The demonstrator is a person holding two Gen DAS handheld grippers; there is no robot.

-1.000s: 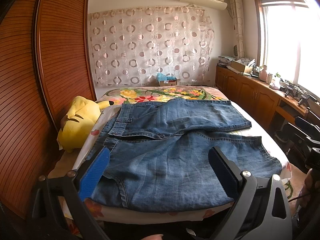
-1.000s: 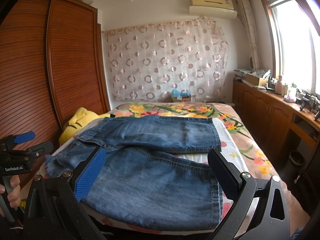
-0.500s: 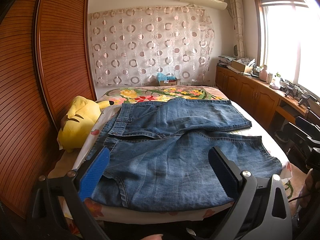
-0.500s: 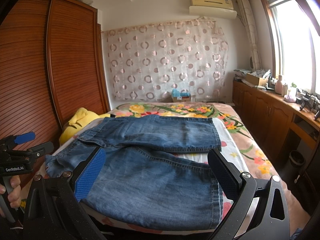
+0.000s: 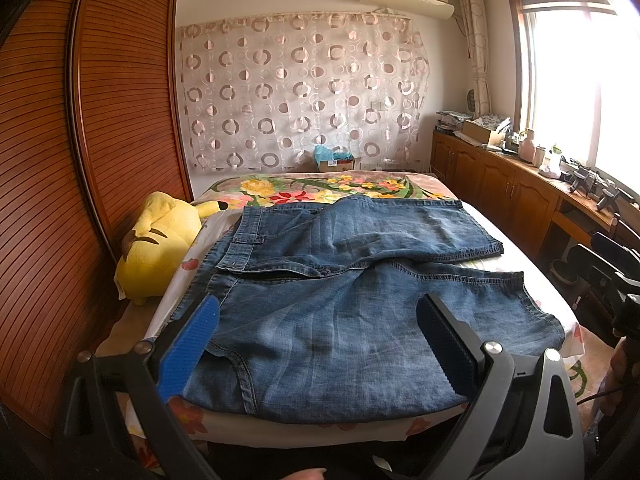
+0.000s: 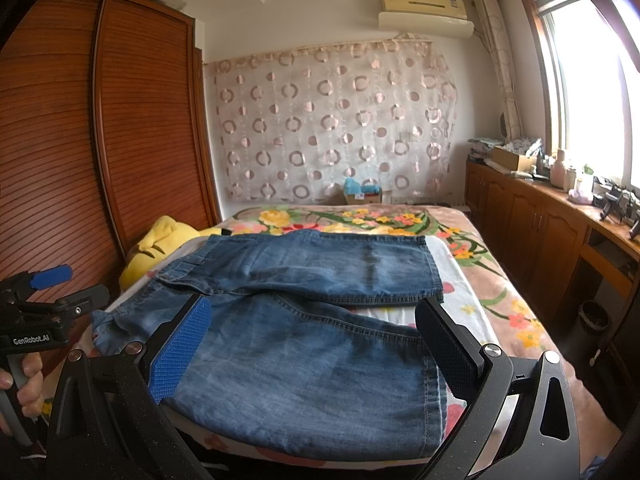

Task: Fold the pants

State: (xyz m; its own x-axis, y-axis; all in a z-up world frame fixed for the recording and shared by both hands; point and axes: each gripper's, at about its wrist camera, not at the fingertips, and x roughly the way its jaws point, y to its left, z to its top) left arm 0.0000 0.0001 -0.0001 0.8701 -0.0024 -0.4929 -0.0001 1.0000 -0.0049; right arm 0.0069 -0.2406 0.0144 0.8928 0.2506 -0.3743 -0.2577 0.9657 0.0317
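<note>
- Left wrist view: the left gripper (image 5: pixel 316 344) hangs with its jaws spread wide and nothing between them, poised at the near edge of the bed (image 5: pixel 516 254)
- The pants (image 5: pixel 340 300), blue denim, lie spread flat on the bed just beyond the gripper, not touching it; the waistband lies toward the left and the two legs run to the right
- The near leg fills the space seen between the two fingers, the blue-padded finger (image 5: pixel 188 354) overlapping the waist end in the picture and the dark finger (image 5: pixel 448 346) overlapping the near leg
- A yellow plush toy (image 5: pixel 158 246) lies beside the waistband, against the wooden wardrobe (image 5: pixel 92 152)
- At the right edge part of the other gripper shows, too cropped to read

- Right wrist view: the right gripper (image 6: pixel 308 348) is likewise wide open and empty, hovering at the bed's near edge (image 6: pixel 500 300)
- The pants (image 6: pixel 304 336) lie straight ahead of it, the near leg framed between its fingers and its hem just inside the dark finger (image 6: pixel 444 344); the far leg lies parallel behind
- The left gripper (image 6: pixel 60 294) appears at the far left, held by a hand (image 6: pixel 24 384), close to the waist end of the pants, fingers apart
- A wooden counter (image 6: pixel 560 216) with clutter runs under the window on the right
</note>
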